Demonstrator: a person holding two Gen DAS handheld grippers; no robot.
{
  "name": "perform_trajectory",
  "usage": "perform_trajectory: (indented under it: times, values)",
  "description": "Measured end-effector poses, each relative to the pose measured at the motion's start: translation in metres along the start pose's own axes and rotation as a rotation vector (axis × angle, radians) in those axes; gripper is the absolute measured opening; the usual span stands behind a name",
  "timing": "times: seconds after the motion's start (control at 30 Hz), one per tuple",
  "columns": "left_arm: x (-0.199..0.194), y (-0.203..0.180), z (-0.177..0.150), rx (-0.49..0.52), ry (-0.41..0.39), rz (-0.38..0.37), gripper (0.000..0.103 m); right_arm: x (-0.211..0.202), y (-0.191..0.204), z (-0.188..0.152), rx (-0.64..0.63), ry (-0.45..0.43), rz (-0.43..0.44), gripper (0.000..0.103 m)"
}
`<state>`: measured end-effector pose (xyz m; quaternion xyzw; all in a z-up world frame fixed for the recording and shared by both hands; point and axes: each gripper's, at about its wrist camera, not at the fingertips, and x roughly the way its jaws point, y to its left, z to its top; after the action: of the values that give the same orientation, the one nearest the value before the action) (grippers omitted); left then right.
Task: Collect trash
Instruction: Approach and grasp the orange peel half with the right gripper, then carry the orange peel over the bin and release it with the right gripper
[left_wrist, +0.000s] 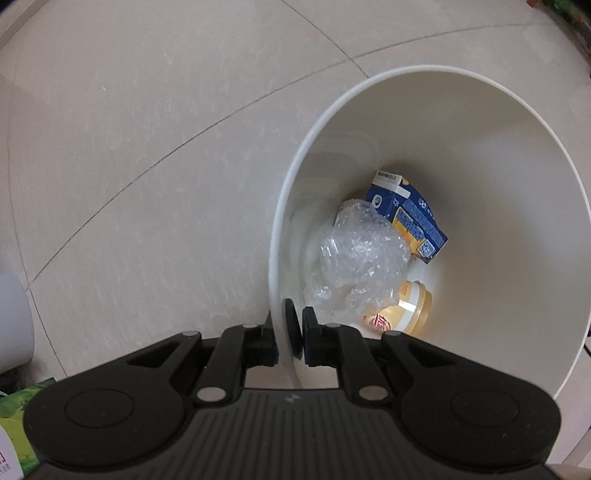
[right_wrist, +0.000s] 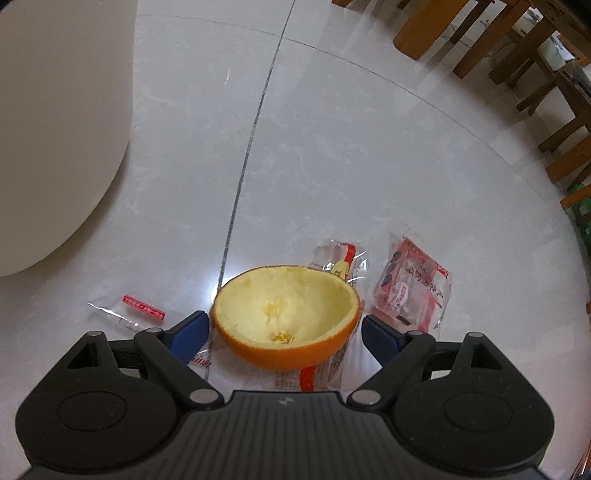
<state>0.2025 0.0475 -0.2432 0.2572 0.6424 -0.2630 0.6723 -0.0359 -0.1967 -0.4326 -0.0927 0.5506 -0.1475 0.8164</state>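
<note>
Even soft indoor light, bright glare spot on the glossy floor (right_wrist: 221, 284) behind the orange peel (right_wrist: 286, 317), heavy fisheye bending at edges, dark corners, sharp focus

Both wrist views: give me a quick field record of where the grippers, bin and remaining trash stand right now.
left gripper: shut on the white bin rim
bin contents: crumpled clear plastic, blue carton, yellow cup
right gripper: open, fingers either side of the orange peel half, not closed on it
peel: hollow side up, on the floor tiles
other trash: red-printed wrapper, clear wrapper with red strip, flat wrappers under the peel
</note>
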Motion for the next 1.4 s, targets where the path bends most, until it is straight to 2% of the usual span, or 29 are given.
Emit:
perform_trajectory:
  times: [0.1,0.2,0.3,0.43,0.67,0.9,1.17,1.4]
  values:
    - [-0.001,-0.002,-0.002,0.011,-0.019,0.012,0.01,0.0,-0.002,0.0,0.015,0.003,0.015,0.079]
    - [-0.002,-0.002,-0.005,0.016,-0.035,0.01,0.01,-0.004,-0.006,0.001,0.029,0.027,0.031,0.076]
    - [-0.003,-0.001,-0.007,0.026,-0.046,0.009,0.01,-0.018,-0.017,0.004,0.075,0.064,0.083,0.075]
    - [-0.004,-0.003,-0.008,0.046,-0.043,0.015,0.011,-0.049,-0.035,0.012,0.119,0.095,0.169,0.075]
    - [-0.003,-0.006,-0.007,0.076,-0.024,0.018,0.012,-0.123,-0.056,0.025,0.147,0.084,0.248,0.075]
    - [-0.004,-0.006,-0.009,0.091,-0.022,0.005,0.012,-0.196,-0.073,0.042,0.143,0.014,0.281,0.074]
    - [-0.004,-0.003,-0.007,0.096,-0.034,-0.01,0.012,-0.282,-0.078,0.076,0.076,-0.123,0.274,0.074]
    - [-0.006,0.0,-0.01,0.098,-0.043,-0.021,0.012,-0.318,-0.06,0.109,0.015,-0.241,0.345,0.075]
